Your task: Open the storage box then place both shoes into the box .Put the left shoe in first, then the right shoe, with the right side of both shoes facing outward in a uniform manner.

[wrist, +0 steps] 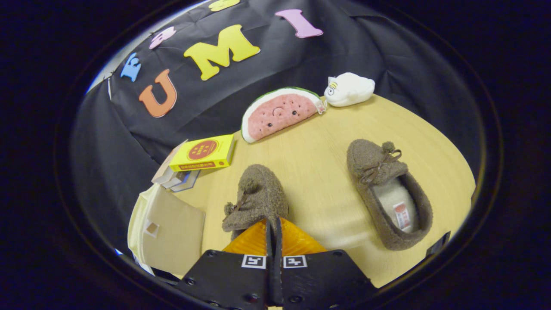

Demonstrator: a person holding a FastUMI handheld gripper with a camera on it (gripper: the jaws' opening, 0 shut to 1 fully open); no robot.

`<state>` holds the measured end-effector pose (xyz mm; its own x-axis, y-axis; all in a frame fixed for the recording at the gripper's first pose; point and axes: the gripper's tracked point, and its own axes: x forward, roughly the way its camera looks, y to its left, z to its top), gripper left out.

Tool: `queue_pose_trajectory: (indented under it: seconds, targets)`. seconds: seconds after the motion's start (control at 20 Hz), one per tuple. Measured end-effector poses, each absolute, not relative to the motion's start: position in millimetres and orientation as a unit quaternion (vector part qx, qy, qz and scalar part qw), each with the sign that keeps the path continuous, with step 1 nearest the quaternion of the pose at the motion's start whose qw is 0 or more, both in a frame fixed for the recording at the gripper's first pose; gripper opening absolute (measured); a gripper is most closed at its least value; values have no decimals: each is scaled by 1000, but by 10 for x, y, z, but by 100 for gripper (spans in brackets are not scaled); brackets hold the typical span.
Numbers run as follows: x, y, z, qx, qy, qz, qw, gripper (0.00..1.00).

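The gripper [274, 224] was pinched nearly closed on the heel edge of one brown fleece shoe [257, 199]. The other shoe [387, 198] lay apart to its right on the table [318, 163], and the beige storage box [172, 228] stood just left.

Cloth-walled booth [344, 51], toy-strewn round table [318, 172]

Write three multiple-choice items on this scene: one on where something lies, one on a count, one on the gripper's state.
1. The watermelon plush lies:
A. beside the white plush toy
B. inside a shoe
C. on the books

2. How many brown shoes are there?
A. one
B. two
C. three

3. The gripper is:
A. wide open
B. closed on a shoe's edge
C. holding the yellow book

Answers: 1 A, the two plushes touch at the table's far edge. 2 B, the near shoe sits at the fingers and the other shoe lies apart. 3 B, the fingers meet on the near shoe's edge.
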<state>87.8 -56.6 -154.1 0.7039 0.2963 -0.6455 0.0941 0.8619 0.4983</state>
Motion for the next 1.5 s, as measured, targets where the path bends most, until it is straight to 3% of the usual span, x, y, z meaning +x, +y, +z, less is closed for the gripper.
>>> queue_pose_trajectory:
  seconds: [0.4, 0.75, 1.05, 1.5]
  targets:
    - [777, 184, -320, 283, 329, 91, 896, 0]
    - [683, 1382, 504, 295, 276, 114, 908, 0]
    - [613, 2332, 267, 299, 293, 129, 899, 0]
    - [541, 2976, -501, 290, 349, 110, 884, 0]
